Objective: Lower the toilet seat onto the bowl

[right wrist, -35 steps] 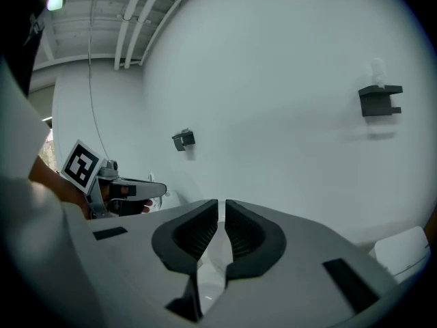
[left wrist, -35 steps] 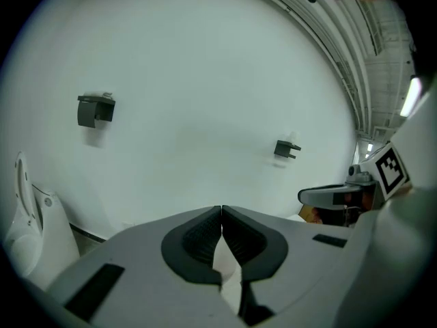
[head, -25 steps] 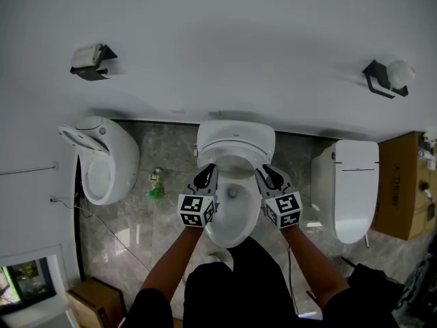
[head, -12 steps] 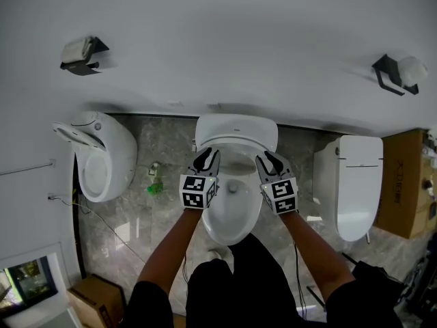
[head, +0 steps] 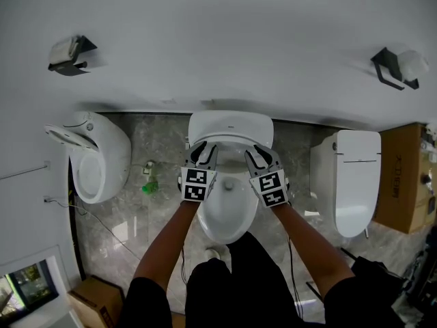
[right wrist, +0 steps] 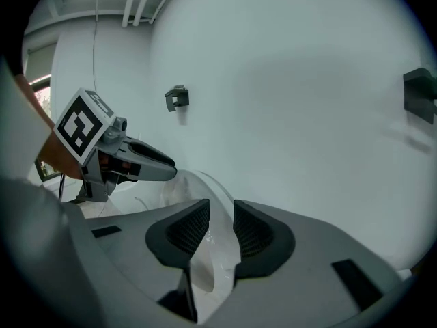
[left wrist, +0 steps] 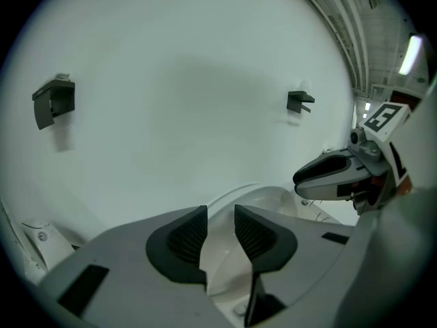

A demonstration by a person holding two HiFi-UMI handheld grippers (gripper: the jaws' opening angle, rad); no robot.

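Observation:
A white toilet stands in the middle of the head view, its bowl (head: 222, 214) open below me. The seat (head: 231, 127) is raised against the wall. My left gripper (head: 204, 152) reaches to the seat's left side, and its jaws are opening with the seat's white edge (left wrist: 222, 265) in the gap between them. My right gripper (head: 258, 154) mirrors it on the right side. Its jaws stand apart around the seat's thin rim (right wrist: 208, 255), not squeezing it. Each gripper view shows the other gripper: the right one (left wrist: 341, 176), the left one (right wrist: 133, 159).
Another white toilet (head: 89, 159) with its seat up stands at the left, and a closed one (head: 355, 183) at the right beside a cardboard box (head: 406, 180). Paper holders (head: 68, 53) (head: 396, 67) hang on the wall. A small green thing (head: 149, 186) lies on the marble floor.
Both grippers have moved forward from the bowl's sides up to the raised seat. Their jaws have spread wider, now straddling the seat's edges.

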